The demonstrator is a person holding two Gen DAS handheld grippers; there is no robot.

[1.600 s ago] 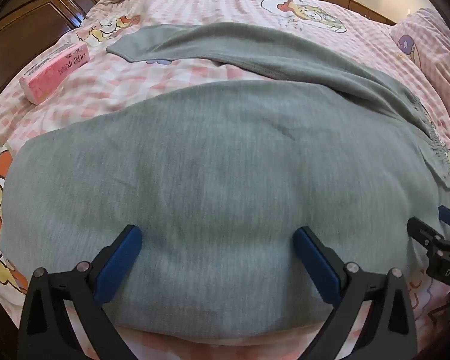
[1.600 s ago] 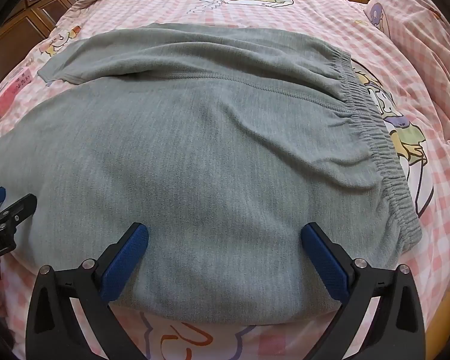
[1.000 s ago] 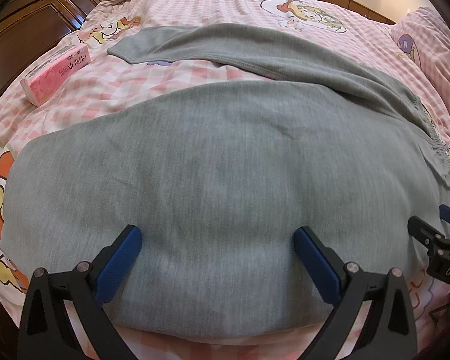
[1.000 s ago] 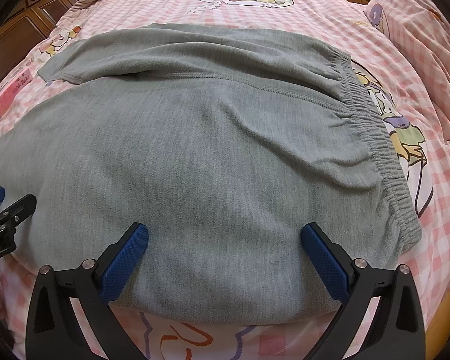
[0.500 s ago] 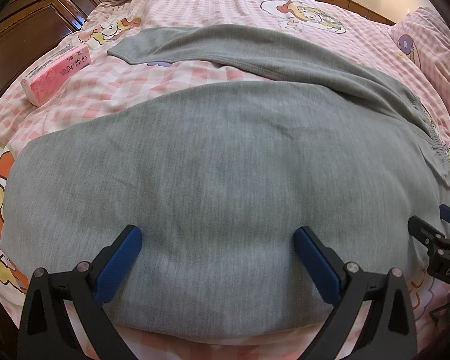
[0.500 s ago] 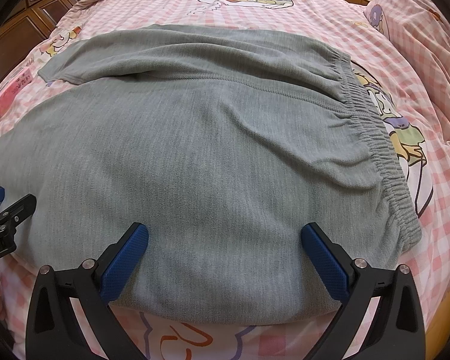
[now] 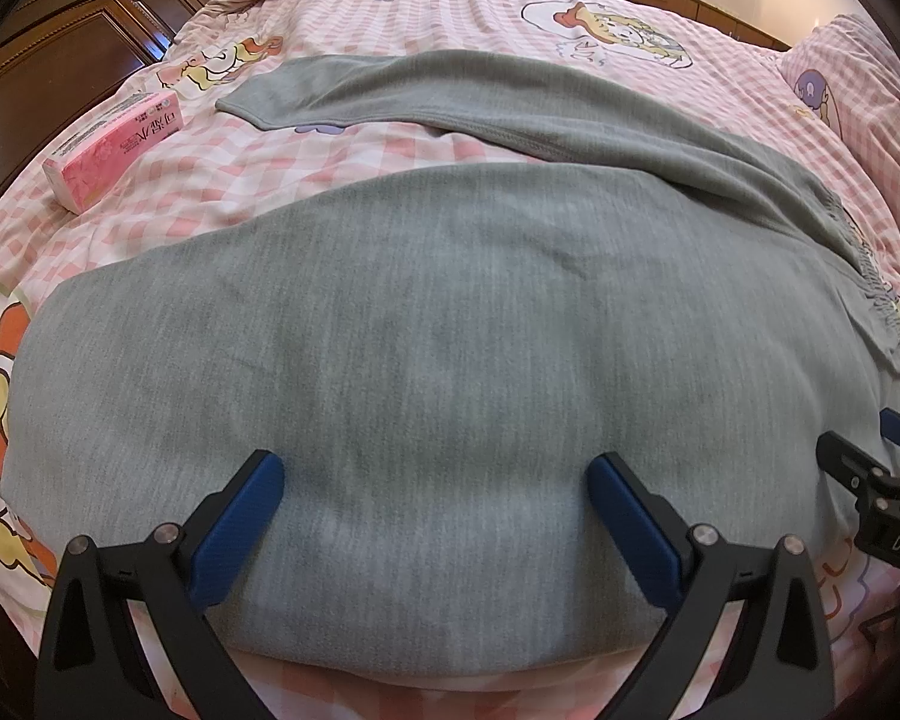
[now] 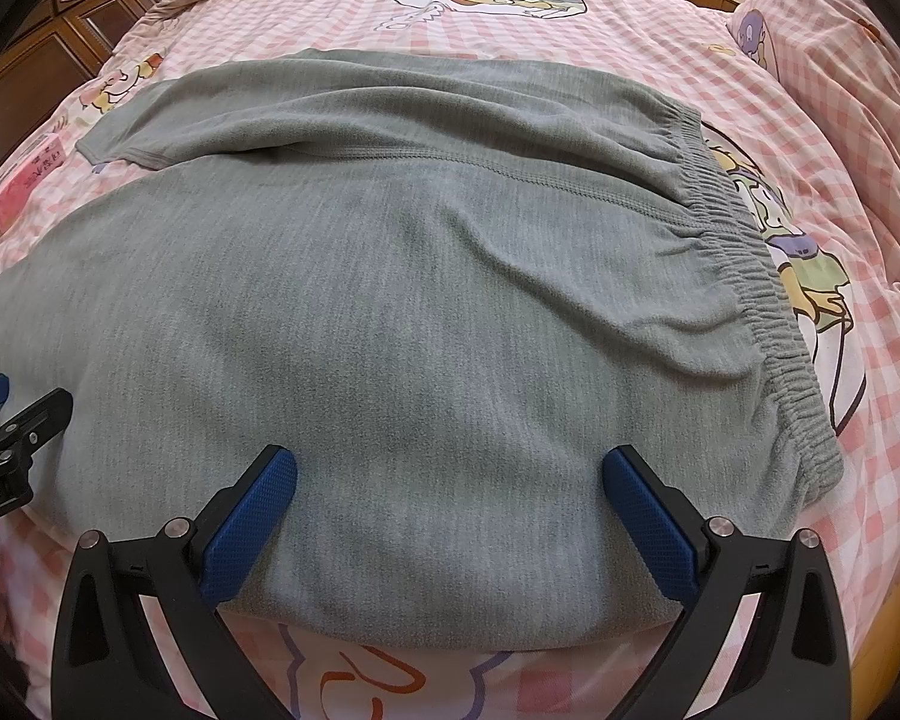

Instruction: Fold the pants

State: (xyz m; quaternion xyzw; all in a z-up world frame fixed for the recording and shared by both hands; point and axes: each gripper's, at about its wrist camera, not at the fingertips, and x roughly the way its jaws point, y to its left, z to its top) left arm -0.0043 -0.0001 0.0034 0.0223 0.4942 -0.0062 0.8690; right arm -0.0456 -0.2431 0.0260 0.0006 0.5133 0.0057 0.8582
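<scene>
Facing soft grey knit pants [image 8: 426,276] spread flat on the pink checked bed [image 8: 870,276], we hold our left hand-held gripper [image 7: 435,495] and right hand-held gripper [image 8: 450,489] wide, empty, at the near edge; next we should pinch it to fold.

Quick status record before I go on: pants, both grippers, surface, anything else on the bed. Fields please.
surface: bed with pink checked cartoon sheet
pants: grey pants spread flat, unfolded, legs apart
waistband: elastic waistband on the right side
far leg: cuff points left
left gripper: open, over the near leg, holding nothing
right gripper: open, over the near edge by the waist, holding nothing
other item: pink tissue pack on the bed, clear of the pants
</scene>
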